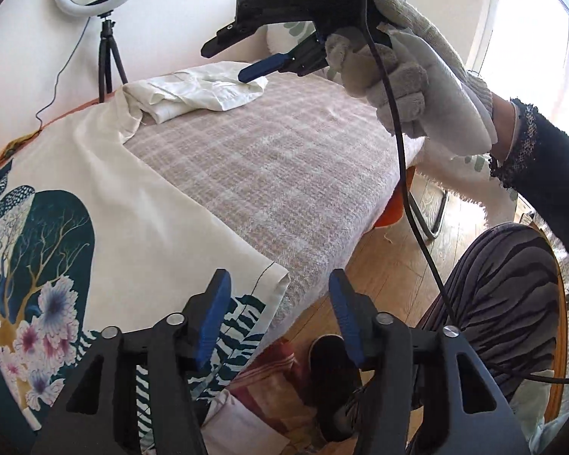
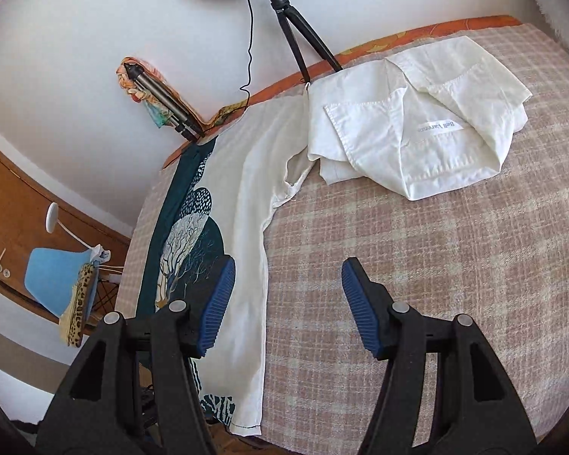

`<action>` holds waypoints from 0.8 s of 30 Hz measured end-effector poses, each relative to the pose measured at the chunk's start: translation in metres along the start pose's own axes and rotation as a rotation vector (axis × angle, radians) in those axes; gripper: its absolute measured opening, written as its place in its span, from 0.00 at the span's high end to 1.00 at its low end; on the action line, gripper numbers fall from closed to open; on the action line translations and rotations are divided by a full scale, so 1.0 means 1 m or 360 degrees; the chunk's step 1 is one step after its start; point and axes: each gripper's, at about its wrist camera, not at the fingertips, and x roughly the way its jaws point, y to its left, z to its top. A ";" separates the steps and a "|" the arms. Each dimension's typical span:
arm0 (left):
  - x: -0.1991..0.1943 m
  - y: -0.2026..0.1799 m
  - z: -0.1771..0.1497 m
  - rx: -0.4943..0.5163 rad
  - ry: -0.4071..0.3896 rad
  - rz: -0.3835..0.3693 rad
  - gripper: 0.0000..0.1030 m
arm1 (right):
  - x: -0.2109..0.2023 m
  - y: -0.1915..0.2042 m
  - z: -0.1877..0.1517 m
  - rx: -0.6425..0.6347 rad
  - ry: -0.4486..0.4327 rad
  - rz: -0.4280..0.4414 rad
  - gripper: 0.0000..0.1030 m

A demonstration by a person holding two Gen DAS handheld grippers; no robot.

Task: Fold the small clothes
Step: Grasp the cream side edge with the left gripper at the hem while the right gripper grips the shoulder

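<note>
White cotton, thin and creased, makes up the small shirt (image 2: 417, 121) that lies crumpled on the checked blanket (image 2: 436, 265) covering the bed, at the far end near the ring light tripod (image 2: 303, 34). It looks light and limp, so I judge it will sag and slide over itself when lifted; the stitched hems, the collar and the band carrying the sewn label are the firmer parts, and a pinch at a hem corner or shoulder seam should hold better than a grab at the loose middle. Just beside the shirt, toward the tripod side, a long cream cloth with a teal floral print (image 2: 246, 197) lies flat along the blanket's edge, one ragged corner touching the shirt. The right tongs (image 2: 288, 303) hover above the blanket nearer than the shirt, jaws spread wide with nothing between them; the left wrist view shows the same right tongs (image 1: 223, 60) tipped down toward the shirt in a gloved hand (image 1: 417, 76). The left tongs (image 1: 280, 314) hang over the near corner of the bed, likewise wide open and empty. Much of the shirt is folded under itself, so its sleeves and full outline cannot be made out, and the label's text is too small to read with certainty.
</note>
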 end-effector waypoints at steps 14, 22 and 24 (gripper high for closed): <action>0.036 0.017 0.003 -0.0089 0.0078 0.0102 0.93 | 0.109 -0.013 0.053 0.0131 0.0179 0.0086 0.40; 0.028 0.034 0.007 -0.0313 -0.0008 -0.0052 0.96 | 0.158 -0.018 0.079 0.0180 0.0203 0.0062 0.40; 0.025 0.034 0.009 -0.0348 -0.0029 -0.0066 0.96 | 0.165 -0.013 0.083 0.0158 0.0219 0.0035 0.50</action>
